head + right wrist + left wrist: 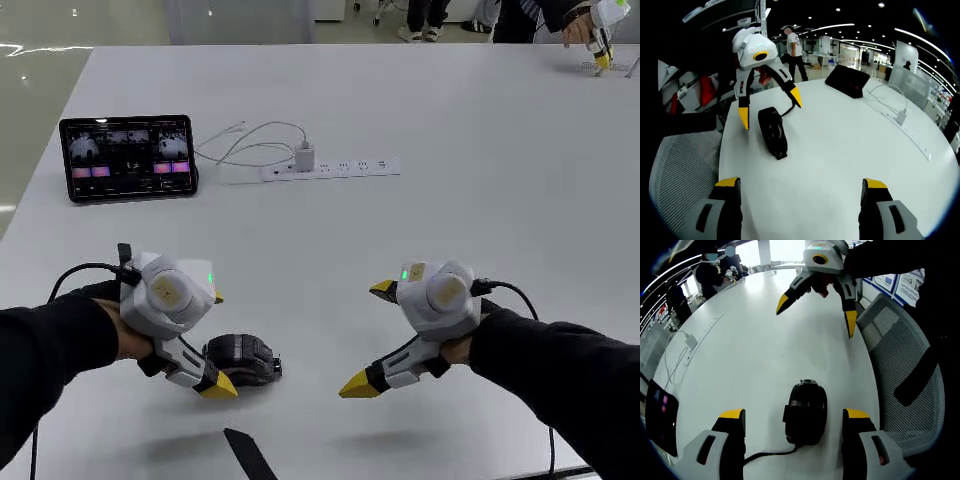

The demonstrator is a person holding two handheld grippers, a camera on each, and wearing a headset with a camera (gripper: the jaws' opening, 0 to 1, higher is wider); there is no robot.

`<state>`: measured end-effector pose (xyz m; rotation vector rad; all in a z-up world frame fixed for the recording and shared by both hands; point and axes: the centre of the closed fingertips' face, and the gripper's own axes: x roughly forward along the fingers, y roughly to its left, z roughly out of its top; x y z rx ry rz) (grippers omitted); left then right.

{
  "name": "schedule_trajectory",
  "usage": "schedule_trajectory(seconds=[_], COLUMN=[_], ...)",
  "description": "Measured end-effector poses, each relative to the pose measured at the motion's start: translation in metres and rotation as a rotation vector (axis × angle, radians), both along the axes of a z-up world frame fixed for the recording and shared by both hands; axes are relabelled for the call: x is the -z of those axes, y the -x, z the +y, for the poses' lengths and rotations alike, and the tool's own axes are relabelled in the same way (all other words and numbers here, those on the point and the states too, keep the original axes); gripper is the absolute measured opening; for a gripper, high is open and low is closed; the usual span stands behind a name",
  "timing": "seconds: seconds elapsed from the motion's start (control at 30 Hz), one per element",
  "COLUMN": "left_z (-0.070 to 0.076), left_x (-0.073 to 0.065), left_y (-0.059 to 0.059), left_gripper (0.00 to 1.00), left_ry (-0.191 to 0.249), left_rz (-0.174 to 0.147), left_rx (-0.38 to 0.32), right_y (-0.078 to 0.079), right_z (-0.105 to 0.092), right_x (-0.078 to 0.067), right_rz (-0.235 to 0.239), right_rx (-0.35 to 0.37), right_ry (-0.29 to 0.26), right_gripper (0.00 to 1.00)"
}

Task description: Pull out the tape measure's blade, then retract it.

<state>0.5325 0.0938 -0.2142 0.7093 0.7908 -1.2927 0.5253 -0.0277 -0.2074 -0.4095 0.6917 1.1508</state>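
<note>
Spreading across the head view, the white worktop (450,130) carries a tablet (127,156) at 10 o'clock and a power strip (335,168) near 12 o'clock, both well apart from the work.

The left gripper (217,343) sits at 8 o'clock with its jaws wide apart, straddling the tape (242,358), which lies on the worktop at 7 o'clock. In the left gripper view the tape (806,410) lies between the two jaws of the left gripper (794,414), with bare worktop showing on either side of it, so nothing is clamped yet. A black cord (765,455) trails from its near end.

The right gripper (369,338) hangs at 4 o'clock, jaws also apart and empty, well clear of the tape. Its own view shows the tape (773,131) at 10 o'clock with the left gripper (770,108) over it.

No blade is out, so I judge the task to be at its very start: the case is being lined up for a hold.

Next, the left gripper needs to close squarely on the case's flat sides, firmly enough that it does not slide. The right gripper then has to cross over and pinch the blade's hook. A small tab (781,156) at the end of the tape nearest the right gripper may be that hook, though it is too small to be sure.
</note>
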Motion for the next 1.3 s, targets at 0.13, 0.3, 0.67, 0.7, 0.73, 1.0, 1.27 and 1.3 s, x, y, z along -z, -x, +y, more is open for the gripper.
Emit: schedule_trajectory(seconds=[0.13,0.3,0.67,0.7,0.73,1.0,1.27,1.3], left_z=[-0.004,-0.001,-0.004,-0.004,-0.004,-0.004,-0.003,-0.003], left_x=[0.004,0.016,0.022,0.022,0.022,0.023,0.024,0.024], left_y=[0.005,0.008,0.014,0.014,0.014,0.013,0.013,0.013], left_gripper=[0.65,0.44,0.31,0.31,0.31,0.31,0.31,0.31], left_ry=[-0.022,-0.104,-0.144,-0.146,-0.149,-0.143,-0.142,-0.142], left_rz=[-0.002,-0.02,-0.027,-0.024,-0.024,-0.029,-0.025,-0.026], left_rx=[0.039,0.081,0.094,0.089,0.086,0.072,0.067,0.067], right_y=[-0.001,0.001,0.009,0.009,0.011,0.014,0.017,0.017], right_z=[0.015,0.033,0.062,0.064,0.068,0.086,0.089,0.089], right_x=[0.004,0.013,0.039,0.041,0.044,0.055,0.061,0.059], right_rz=[0.003,0.006,0.014,0.009,0.004,-0.051,-0.039,-0.052], right_rx=[-0.026,-0.079,-0.2,-0.207,-0.229,-0.323,-0.369,-0.396], right_ry=[0.001,0.026,0.092,0.096,0.103,0.147,0.18,0.186], right_gripper=[0.99,0.97,0.72,0.68,0.64,0.32,0.11,0.11])
